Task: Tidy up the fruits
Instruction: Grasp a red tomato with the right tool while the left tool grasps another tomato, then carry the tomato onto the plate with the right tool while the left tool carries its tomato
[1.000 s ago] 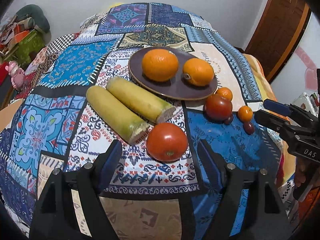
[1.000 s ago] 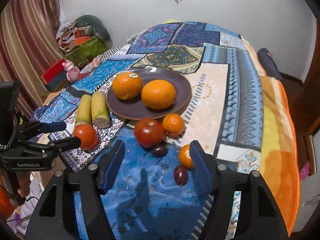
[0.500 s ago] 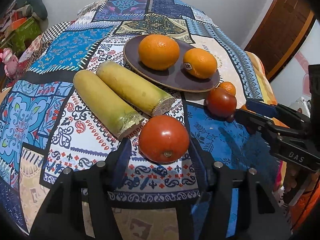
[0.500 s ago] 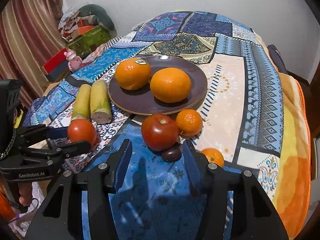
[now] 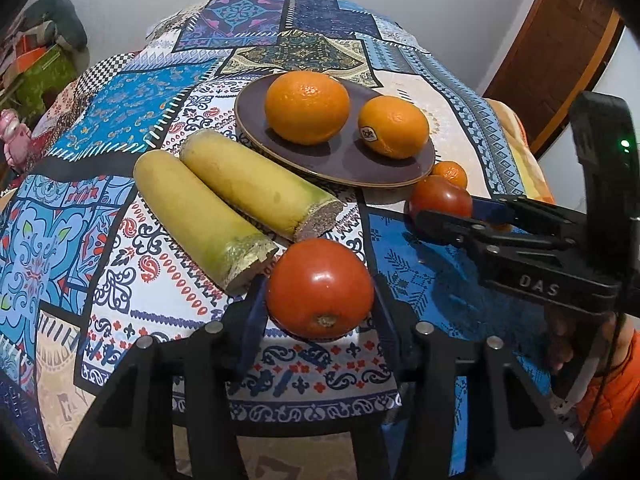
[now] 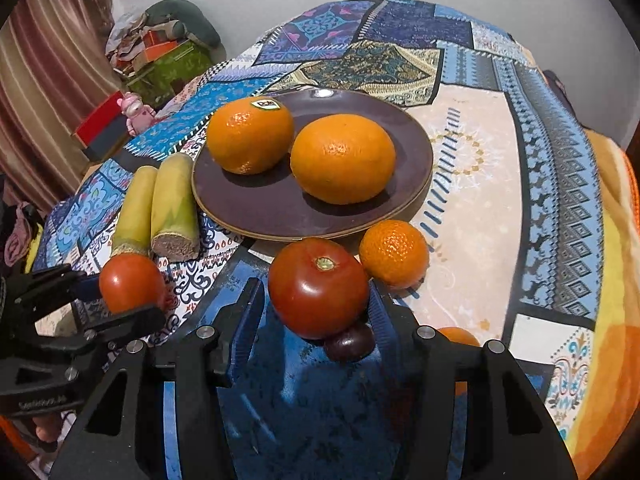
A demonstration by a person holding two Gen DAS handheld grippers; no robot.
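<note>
Tomatoes (image 5: pixel 320 288) snug between both fingers (image 6: pixel 244 312).

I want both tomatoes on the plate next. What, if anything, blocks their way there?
The left tomato has the cut yellow stalks lying between it and the plate. The right tomato sits just before the rim with nothing between; two oranges fill much of the plate.

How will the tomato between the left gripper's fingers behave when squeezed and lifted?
The tomato looks glossy and smooth, so probably slippery against the pads. It's round, so likely to roll if released on the cloth. Skin probably bruises under hard clamping; the left gripper should squeeze gently.
</note>
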